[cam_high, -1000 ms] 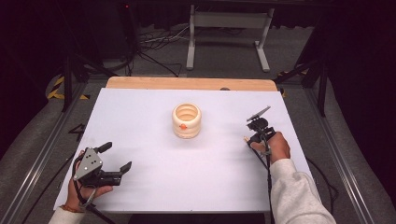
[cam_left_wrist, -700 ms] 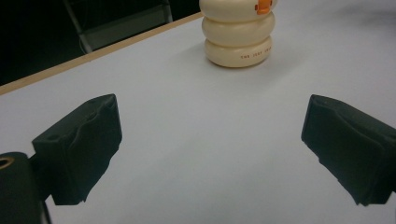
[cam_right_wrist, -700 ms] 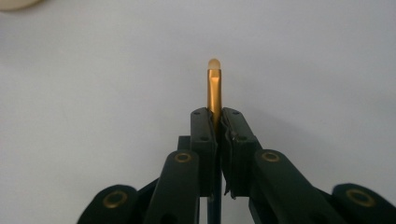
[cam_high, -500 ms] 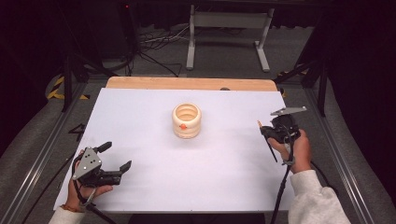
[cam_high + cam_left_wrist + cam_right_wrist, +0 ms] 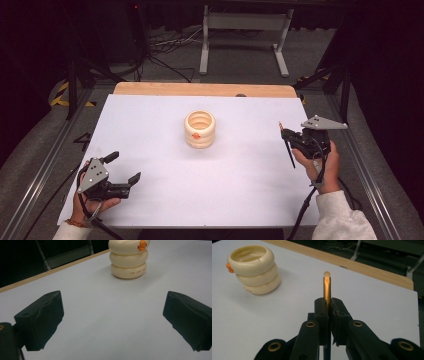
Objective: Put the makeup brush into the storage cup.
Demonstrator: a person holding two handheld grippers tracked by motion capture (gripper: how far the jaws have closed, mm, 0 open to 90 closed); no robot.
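Note:
A cream holder point(image 5: 200, 129) made of stacked rings, with a small orange knob, stands upright in the middle of the white table point(image 5: 150, 115). It is also in the left gripper view point(image 5: 128, 260) and the right gripper view point(image 5: 253, 270). My right gripper point(image 5: 288, 136) hovers near the table's right edge, shut on a thin dark pencil point(image 5: 290, 156). The pencil's gold band and pale tip stick out past the jaws point(image 5: 327, 287). My left gripper point(image 5: 124, 167) rests at the front left, open, with nothing between its jaws point(image 5: 112, 312).
A wooden strip point(image 5: 200, 89) runs along the table's far edge. Beyond it a metal stand point(image 5: 240, 35) and cables lie on the dark floor. Metal rails flank the table on both sides.
My right gripper has moved right and upward with the pencil in it, away from the holder. The left gripper has stayed still.

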